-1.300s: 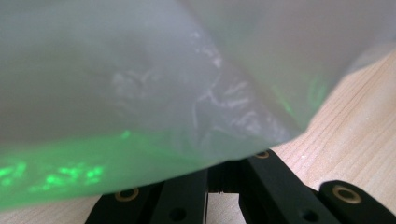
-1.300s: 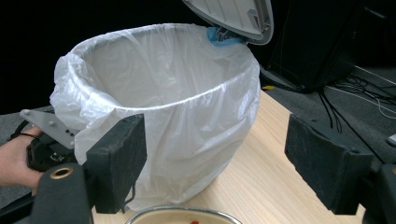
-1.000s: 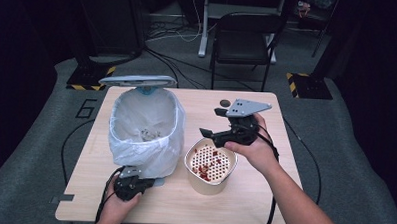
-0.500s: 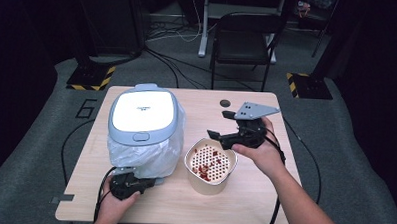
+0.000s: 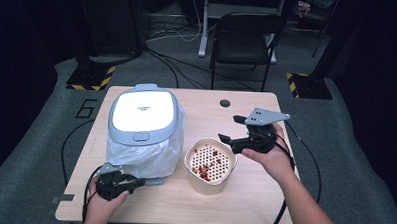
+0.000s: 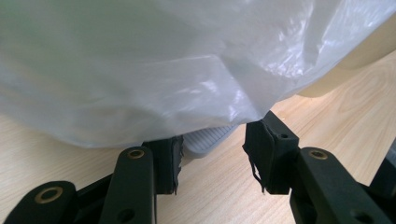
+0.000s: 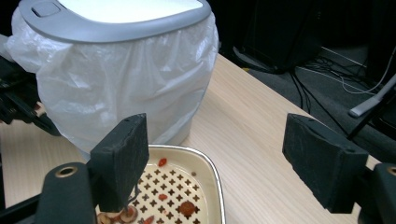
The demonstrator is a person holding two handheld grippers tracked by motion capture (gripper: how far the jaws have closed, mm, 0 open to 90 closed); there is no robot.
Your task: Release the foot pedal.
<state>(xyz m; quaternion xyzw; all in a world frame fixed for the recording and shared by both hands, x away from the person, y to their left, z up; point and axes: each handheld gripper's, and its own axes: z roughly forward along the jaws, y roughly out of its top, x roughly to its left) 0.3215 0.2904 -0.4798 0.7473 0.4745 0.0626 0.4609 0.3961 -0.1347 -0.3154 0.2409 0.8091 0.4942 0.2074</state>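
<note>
A pedal bin [image 5: 143,140] lined with a white plastic bag [image 7: 126,79] stands left of centre on the table, its grey lid [image 5: 142,111] down. My left gripper [image 5: 133,183] lies low at the bin's front base; its jaws have just been opening and stand open around the ribbed grey pedal [image 6: 208,137], under the bag [image 6: 140,60]. A cream perforated basket [image 5: 210,165] with red scraps inside sits beside the bin. My right gripper [image 5: 228,129] hovers open at the basket's far right rim [image 7: 205,161], nothing between its pads [image 7: 121,158].
The wooden table [image 5: 263,194] has a round cable hole [image 5: 225,103] at its back edge. A black chair [image 5: 244,38] stands behind it. Cables trail over the dark floor around the table.
The bin's lid, up a second ago, has come down and is shut. My left gripper's jaws have spread apart at the pedal. My right gripper has drifted right, off the basket's middle.
</note>
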